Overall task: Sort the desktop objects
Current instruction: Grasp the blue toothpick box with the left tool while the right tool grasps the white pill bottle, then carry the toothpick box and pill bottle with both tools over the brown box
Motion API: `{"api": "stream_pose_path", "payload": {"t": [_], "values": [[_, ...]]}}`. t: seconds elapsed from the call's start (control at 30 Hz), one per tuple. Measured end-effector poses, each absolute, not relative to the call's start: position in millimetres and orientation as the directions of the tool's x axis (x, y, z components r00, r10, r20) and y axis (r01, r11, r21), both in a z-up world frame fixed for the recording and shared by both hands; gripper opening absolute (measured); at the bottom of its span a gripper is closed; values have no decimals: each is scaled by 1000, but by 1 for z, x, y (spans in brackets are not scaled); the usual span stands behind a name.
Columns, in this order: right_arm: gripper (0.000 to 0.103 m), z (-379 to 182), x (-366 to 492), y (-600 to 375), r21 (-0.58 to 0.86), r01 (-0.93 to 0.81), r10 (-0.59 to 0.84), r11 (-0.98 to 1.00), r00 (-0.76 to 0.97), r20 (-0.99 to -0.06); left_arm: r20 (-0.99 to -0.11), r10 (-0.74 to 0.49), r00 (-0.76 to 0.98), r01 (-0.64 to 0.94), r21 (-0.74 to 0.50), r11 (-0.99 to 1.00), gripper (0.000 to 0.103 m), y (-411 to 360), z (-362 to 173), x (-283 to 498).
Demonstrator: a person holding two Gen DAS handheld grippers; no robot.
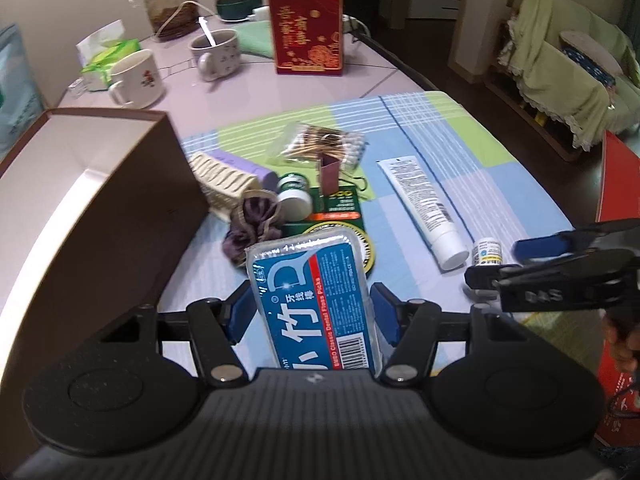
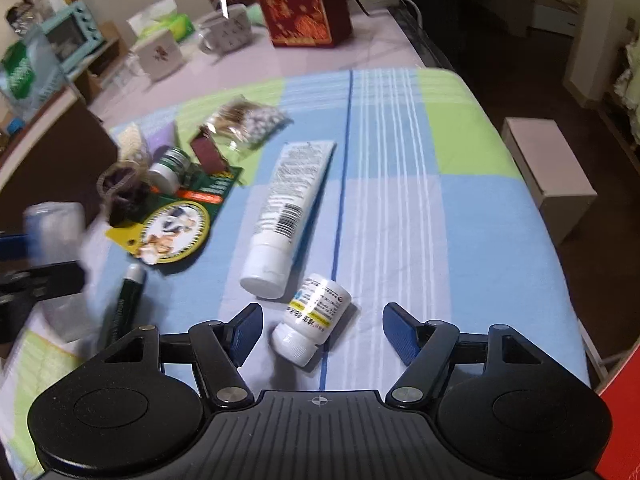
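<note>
— How is the floss-pick box [image 1: 310, 300] held?
— It is clamped by its long sides in the left gripper [image 1: 312, 312], lifted beside the brown box [image 1: 100, 184] — light, stiff, slick plastic.
— And the right gripper [image 2: 322, 330]?
— Jaws spread around the small white bottle [image 2: 314, 314] lying on the cloth.

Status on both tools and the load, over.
Left tool shut on floss pick pack, brown box alongside. Right tool open around small white bottle. White tube lies close.
</note>
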State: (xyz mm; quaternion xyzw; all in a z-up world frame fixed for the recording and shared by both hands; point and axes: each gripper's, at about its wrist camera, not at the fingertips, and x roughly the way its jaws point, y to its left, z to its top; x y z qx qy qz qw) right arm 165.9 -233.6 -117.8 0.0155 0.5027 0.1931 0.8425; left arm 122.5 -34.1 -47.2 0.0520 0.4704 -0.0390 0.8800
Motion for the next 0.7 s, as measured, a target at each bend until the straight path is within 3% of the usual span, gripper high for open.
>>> {"api": "stream_pose_path", "payload": {"t": [0.13, 0.2, 0.3, 0.7], "values": [[66, -119, 167, -227, 163, -323, 302, 932, 445, -843, -824, -7, 566, 90, 54, 995, 57, -26, -40, 111], [46, -119, 164, -223, 110, -346, 269, 932, 456, -848, -822, -3, 569, 78, 51, 996, 57, -22, -37, 105], [27, -120, 157, -221, 47, -378, 236, 925, 471, -850, -818, -2, 575, 68, 45, 997, 57, -16, -31, 98], [26, -85, 117, -217, 173, -302, 303, 937, 461, -834, -778, -56, 626, 129, 32, 991, 57, 33, 14, 67]]}}
